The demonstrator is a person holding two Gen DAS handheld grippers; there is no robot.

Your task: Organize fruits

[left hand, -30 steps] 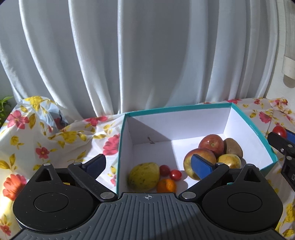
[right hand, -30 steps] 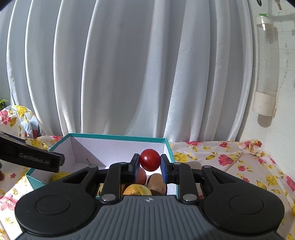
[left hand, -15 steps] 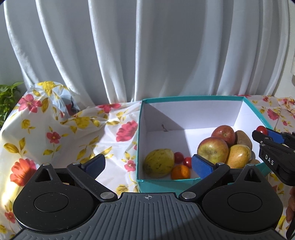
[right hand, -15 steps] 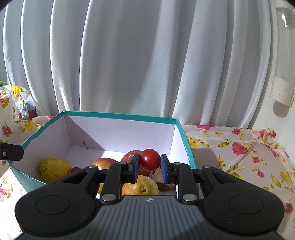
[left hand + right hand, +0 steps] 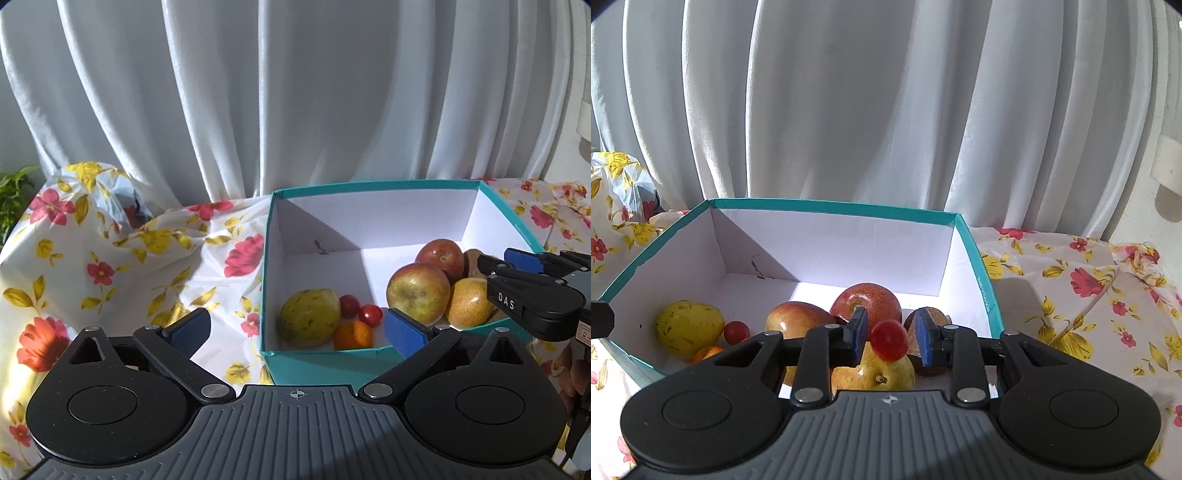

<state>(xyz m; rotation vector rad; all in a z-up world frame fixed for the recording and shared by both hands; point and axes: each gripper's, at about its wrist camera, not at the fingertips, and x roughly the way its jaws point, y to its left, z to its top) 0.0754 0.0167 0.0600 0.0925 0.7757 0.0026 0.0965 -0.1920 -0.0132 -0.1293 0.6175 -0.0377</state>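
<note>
- Teal-edged cardboard box (image 5: 827,208) with white inner walls sits on a floral tablecloth (image 5: 1071,280), white curtain (image 5: 886,110) behind it.
- Right wrist view alone shows the right gripper (image 5: 892,336) over the box's near right corner: its jaws have just been opening, and the small red tomato (image 5: 888,340) sits between the blue pads, close to the left pad and clear of the right one, blurred, above a yellow-green fruit (image 5: 875,371).
- That view also shows a brown kiwi (image 5: 911,325) beside two red apples (image 5: 866,301).
- Left wrist view hides that tomato; there the right gripper (image 5: 491,267) enters from the right edge, over the fruit pile.
- Left gripper (image 5: 295,332) appears fully only in its own view: jaws spread wide, nothing between them, near the box's front wall.
- Both views show a yellow mango (image 5: 308,317), two small tomatoes (image 5: 370,314) and an orange fruit (image 5: 353,335) at the box's left end.
</note>
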